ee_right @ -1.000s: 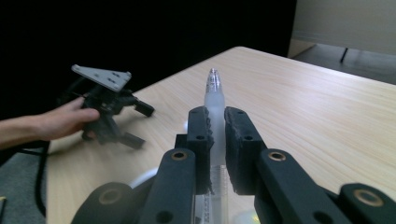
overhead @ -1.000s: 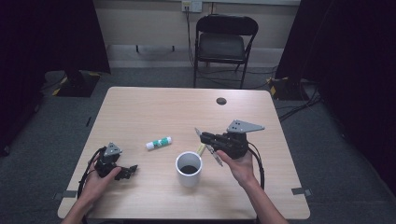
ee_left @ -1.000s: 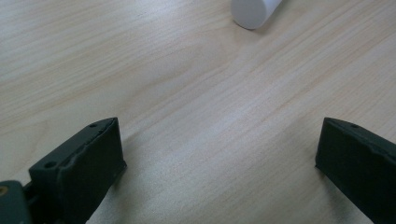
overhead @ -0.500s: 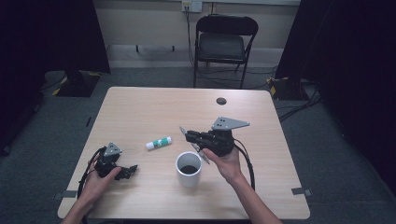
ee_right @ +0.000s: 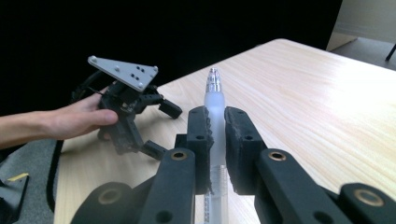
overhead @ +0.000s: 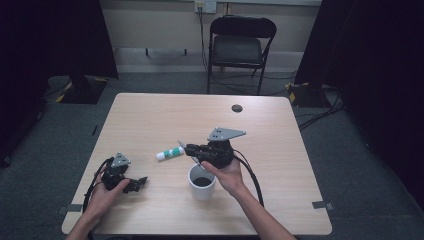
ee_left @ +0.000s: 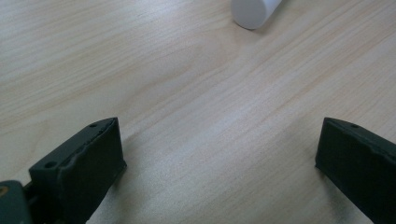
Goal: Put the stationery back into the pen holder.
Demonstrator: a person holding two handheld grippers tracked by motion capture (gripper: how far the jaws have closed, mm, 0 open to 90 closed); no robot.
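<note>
My right gripper [overhead: 194, 149] hovers just behind the white mug [overhead: 202, 182], pointing left, with its grey plate on top. It is shut on a frosted clear pen [ee_right: 215, 100], whose tip sticks out past the pads toward the far edge. The pen's tip [overhead: 181, 145] nearly reaches a white and green glue stick [overhead: 171, 153] lying on the table. My left gripper [overhead: 138, 183] rests on the table at the front left, held by a hand. Its jaws stand wide open over bare wood [ee_left: 219, 140]. In the right gripper view the left gripper [ee_right: 133, 105] shows farther off.
The light wooden table [overhead: 280, 135] has a small dark round cap [overhead: 237, 108] near its far edge. A black folding chair [overhead: 240, 47] stands beyond the table. The end of a white cylinder [ee_left: 254, 10] lies ahead of the left jaws. Cables trail from both grippers.
My right gripper has carried the pen leftward, from right of the mug to behind it, close to the glue stick. The left gripper has stayed put.
</note>
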